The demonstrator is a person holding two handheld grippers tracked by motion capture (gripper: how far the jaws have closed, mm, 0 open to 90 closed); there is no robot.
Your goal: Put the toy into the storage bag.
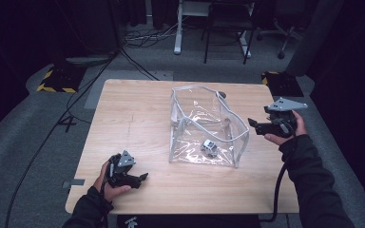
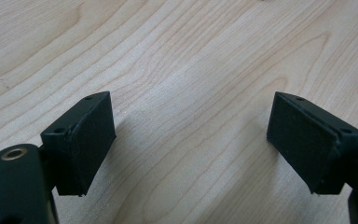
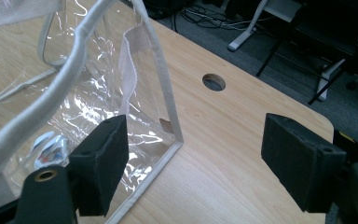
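A clear plastic bag [image 1: 190,142] with white trim stands open on the wooden table [image 1: 133,118], near its middle. A small white and grey object [image 1: 209,147] lies on the bag's floor. My right gripper [image 1: 253,124] hovers just right of the bag, open, pointing at its side. In the right gripper view the bag's trimmed corner [image 3: 162,79] stands just beyond the open gripper [image 3: 191,158], and the small object [image 3: 51,149] shows through the plastic. My left gripper [image 1: 144,177] rests open near the table's front left, over bare wood [image 2: 191,70], with nothing in the gripper [image 2: 191,140].
A round hole [image 1: 222,94] pierces the table behind the bag, and the hole [image 3: 213,82] lies past the bag's corner. Cables [image 1: 142,35], a white desk leg [image 1: 177,28] and chair legs [image 1: 228,33] stand on the grey floor beyond the table.
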